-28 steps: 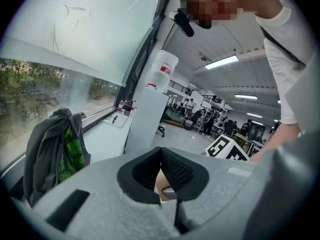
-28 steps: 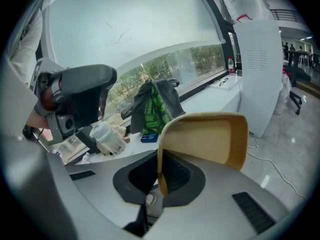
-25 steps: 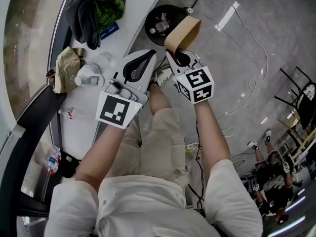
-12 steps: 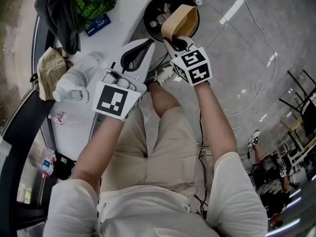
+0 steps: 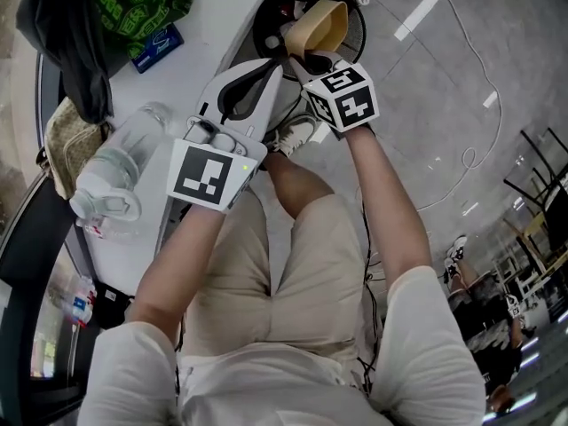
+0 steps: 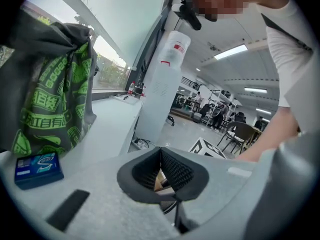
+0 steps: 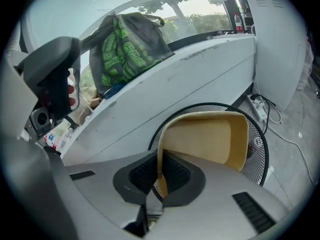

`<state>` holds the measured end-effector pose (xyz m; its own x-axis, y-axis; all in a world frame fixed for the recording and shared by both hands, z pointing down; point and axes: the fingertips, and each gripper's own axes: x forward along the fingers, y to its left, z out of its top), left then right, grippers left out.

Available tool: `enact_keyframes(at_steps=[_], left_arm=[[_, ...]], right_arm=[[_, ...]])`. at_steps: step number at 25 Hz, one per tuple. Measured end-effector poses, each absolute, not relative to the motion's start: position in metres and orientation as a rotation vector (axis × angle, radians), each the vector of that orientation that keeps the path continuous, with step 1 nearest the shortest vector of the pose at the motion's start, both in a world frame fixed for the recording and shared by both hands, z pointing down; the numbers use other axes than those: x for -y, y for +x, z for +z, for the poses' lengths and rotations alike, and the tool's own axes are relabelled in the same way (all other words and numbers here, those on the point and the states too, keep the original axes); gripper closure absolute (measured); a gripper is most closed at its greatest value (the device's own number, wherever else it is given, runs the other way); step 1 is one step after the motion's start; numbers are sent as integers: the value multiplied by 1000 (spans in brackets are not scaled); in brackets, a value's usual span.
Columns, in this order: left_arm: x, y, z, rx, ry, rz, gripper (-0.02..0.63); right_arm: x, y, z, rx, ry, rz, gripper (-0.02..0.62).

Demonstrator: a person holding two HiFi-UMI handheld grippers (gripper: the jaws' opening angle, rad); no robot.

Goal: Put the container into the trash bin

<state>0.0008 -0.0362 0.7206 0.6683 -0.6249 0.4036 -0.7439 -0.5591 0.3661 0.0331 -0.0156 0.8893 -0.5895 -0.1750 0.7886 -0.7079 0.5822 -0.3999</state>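
A tan, open-topped container (image 5: 324, 27) hangs tilted over the black mesh trash bin (image 5: 266, 16), which stands on the floor beside the white table. My right gripper (image 5: 312, 60) is shut on the container's near wall. In the right gripper view the container (image 7: 205, 139) covers much of the bin's round mouth (image 7: 261, 149), with its thin rim pinched in my right gripper (image 7: 159, 171). My left gripper (image 5: 262, 74) hovers just left of the right one, over the table's edge. In the left gripper view my left gripper (image 6: 161, 154) is shut, with nothing between the pads.
The white table (image 5: 213, 34) carries a green patterned bag (image 5: 146, 3), a blue pack (image 5: 155, 43), a clear plastic bottle (image 5: 115, 162) and a tan pouch (image 5: 67, 145). A power strip (image 7: 257, 101) and cables lie on the floor by the bin. The person's shoe (image 5: 297, 131) is near the bin.
Both grippers have come down toward the bin. The container, first above and beside the bin, now hangs over its mouth. The right gripper keeps its hold.
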Motion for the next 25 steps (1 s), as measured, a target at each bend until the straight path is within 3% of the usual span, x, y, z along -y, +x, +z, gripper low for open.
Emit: enact_keyframes(at_steps=[25], left_arm=[[46, -1, 761, 1047, 2379, 308, 589]], right_arm=[[32, 25, 992, 1901, 639, 1127, 586]])
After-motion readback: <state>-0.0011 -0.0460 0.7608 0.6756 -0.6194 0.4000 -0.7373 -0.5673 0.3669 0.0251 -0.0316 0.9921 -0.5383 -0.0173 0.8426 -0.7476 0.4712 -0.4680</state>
